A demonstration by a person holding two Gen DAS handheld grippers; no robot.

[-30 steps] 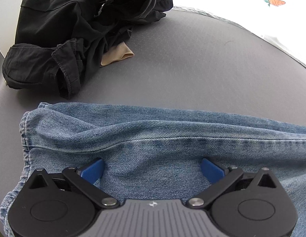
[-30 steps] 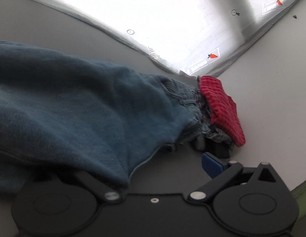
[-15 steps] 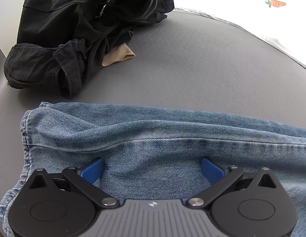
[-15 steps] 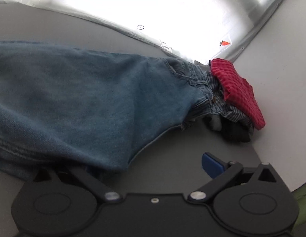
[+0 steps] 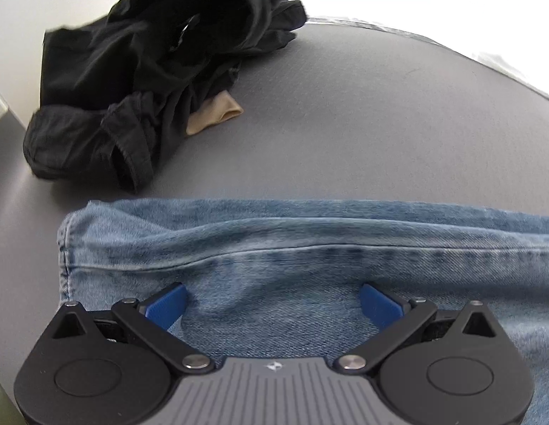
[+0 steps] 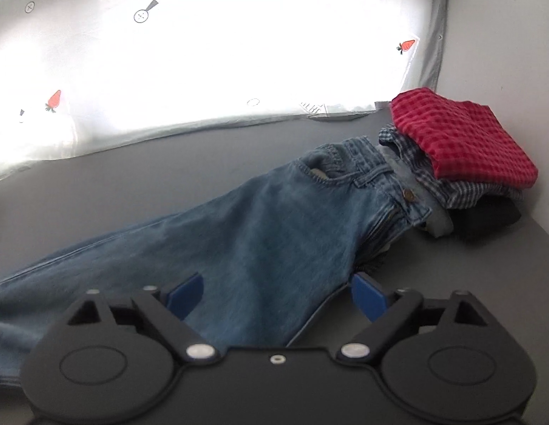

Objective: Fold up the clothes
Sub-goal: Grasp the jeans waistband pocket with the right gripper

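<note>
Garment: a pair of faded light-blue denim jeans (image 5: 309,248) lies stretched out flat on the dark grey counter (image 5: 363,117), legs stacked one on the other.
Long axis: it runs crosswise to both cameras, hem end under the left wrist view, waistband (image 6: 387,173) with its brass button at the far right of the right wrist view.
Left gripper (image 5: 272,301): jaws spread wide apart, blue pads resting on or just above the denim near the hem, clamped on nothing.
Right gripper (image 6: 274,292): jaws also wide apart, straddling the thigh section; one pad is over denim, the other near the edge of the cloth above bare counter.
Which is nearer: the left is nearer the hem, the right nearer the waistband (so a lengthwise fold would probably bring hem toward waist).
Neighbours: the waistband touches a stack of folded clothes topped by a red checked cloth (image 6: 462,141); a crumpled heap of black clothing (image 5: 150,81) sits beyond the hem, apart from the jeans.
Risk: a careless pull at the waist could disturb the folded stack.
</note>
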